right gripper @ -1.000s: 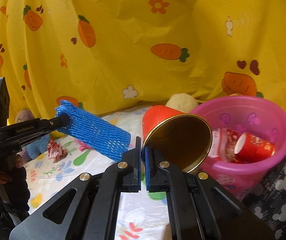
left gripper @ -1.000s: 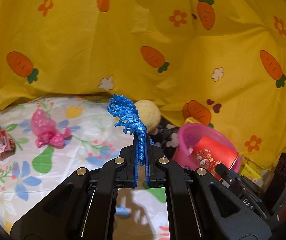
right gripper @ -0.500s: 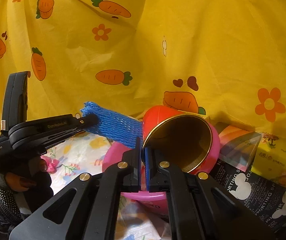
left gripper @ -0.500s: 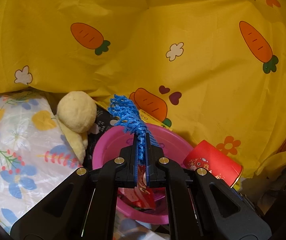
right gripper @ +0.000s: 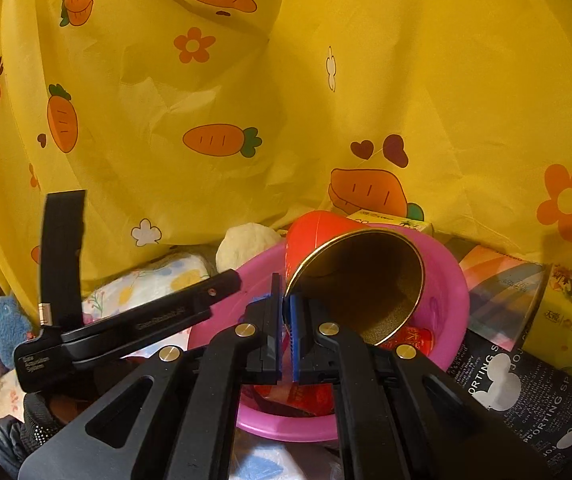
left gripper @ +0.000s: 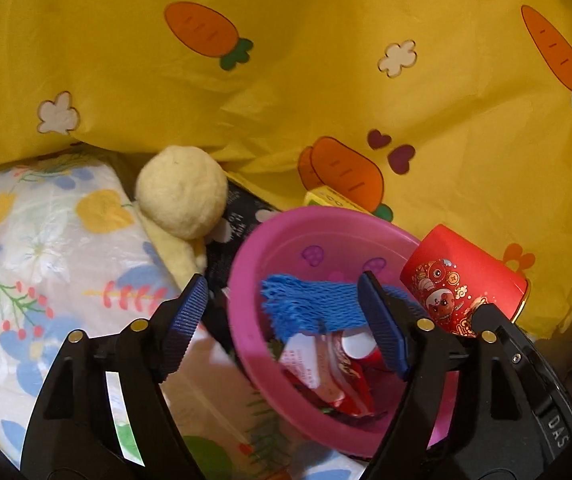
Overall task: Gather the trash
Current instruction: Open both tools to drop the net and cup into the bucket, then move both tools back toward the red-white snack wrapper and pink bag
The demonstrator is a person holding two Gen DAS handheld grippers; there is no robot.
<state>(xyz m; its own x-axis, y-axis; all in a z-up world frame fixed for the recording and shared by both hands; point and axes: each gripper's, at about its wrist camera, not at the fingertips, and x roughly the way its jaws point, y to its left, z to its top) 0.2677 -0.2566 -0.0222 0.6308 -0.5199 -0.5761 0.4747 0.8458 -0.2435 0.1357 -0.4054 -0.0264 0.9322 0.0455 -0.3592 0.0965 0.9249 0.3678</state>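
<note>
White plastic sheeting printed with flowers [left gripper: 46, 248] covers the surface at the left, and a cream plush toy with a round head [left gripper: 180, 196] lies at its edge, just beside the bin; it looks like a keepsake rather than litter, which would explain why it is left alone. Next comes the left gripper [left gripper: 286, 320], poised over the round pink plastic basin [left gripper: 270, 240] that serves as the trash bin. Its jaws are opening wide, and the blue foam-mesh fruit sleeve [left gripper: 309, 300] lies between them, one end against the right-hand pad but no longer pinched, draped over the red wrappers [left gripper: 337, 376] already inside; I judge the gripper was brought above the basin precisely so that the sleeve would drop in on release. Further right, the red paper cup with a gold-lined inside [left gripper: 457, 280] hangs tilted at the basin's rim. In the right wrist view the right gripper [right gripper: 287, 332] has its jaws clamped tight on the cup's rim, mouth toward the camera, cup body reaching out over the basin, probably waiting its turn to be dropped. At the far right, printed cartons [right gripper: 517, 360] stand against the yellow carrot-print cloth backdrop [right gripper: 325, 80], well clear of the work.
</note>
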